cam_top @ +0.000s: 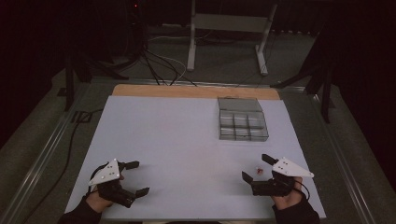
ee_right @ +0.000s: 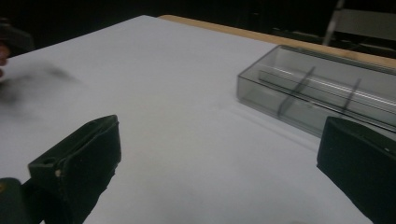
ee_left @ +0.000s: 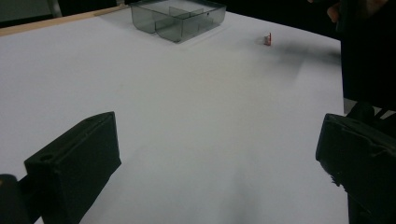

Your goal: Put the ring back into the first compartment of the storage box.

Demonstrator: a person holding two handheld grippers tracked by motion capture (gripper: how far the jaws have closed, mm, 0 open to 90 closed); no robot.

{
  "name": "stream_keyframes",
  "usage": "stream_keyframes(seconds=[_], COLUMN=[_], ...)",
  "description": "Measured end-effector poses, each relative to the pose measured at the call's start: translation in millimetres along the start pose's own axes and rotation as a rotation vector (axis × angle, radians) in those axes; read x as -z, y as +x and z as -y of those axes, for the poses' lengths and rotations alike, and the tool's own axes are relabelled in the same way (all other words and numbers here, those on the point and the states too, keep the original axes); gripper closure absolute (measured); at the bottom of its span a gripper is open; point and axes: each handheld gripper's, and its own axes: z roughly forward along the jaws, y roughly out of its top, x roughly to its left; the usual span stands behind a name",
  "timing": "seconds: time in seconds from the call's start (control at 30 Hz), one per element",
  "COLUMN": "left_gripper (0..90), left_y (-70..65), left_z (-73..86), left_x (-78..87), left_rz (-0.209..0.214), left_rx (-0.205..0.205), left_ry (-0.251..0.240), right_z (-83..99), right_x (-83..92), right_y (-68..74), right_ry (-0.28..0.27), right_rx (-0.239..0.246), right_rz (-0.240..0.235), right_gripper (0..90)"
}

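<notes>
A clear grey compartment box (cam_top: 243,119) stands on the white table cover toward the back right; it also appears as the box (ee_left: 177,17) and the box (ee_right: 322,93). A tiny red and white piece (cam_top: 259,170) lies on the cover between the spread jaws of my right gripper (cam_top: 257,167); the same piece (ee_left: 267,39) is far off in the left gripper view. My right gripper (ee_right: 219,154) is open with nothing in it. Near the front left, my left gripper (cam_top: 137,177) is open and empty, seen also as the left gripper (ee_left: 219,149).
The white cover (cam_top: 187,149) lies on a wooden table whose bare far edge (cam_top: 187,91) shows behind it. Cables (cam_top: 159,65) and a metal stand (cam_top: 229,32) are on the dark floor beyond. A cable trails off the left side.
</notes>
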Motion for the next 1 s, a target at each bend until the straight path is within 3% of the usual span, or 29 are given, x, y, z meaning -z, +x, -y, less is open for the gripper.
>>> stream_keyframes(seconds=[0.37, 0.7, 1.0], left_gripper=[0.5, 0.5, 0.5], left_y=[0.1, 0.2, 0.1], left_z=[-0.1, -0.3, 0.0], left_x=[-0.2, 0.0, -0.7], left_rz=[0.002, 0.005, 0.004], left_rx=[0.002, 0.006, 0.004], left_ry=[-0.001, -0.005, 0.002], right_z=[3.3, 7.7, 13.2], right_x=[0.5, -2.6, -7.6], right_y=[-14.2, -19.9, -25.4], right_ry=[0.026, 0.073, 0.123], right_rx=[-0.051, -0.053, -0.114], right_rz=[0.047, 0.09, 0.149], right_gripper=[0.0, 0.0, 0.0])
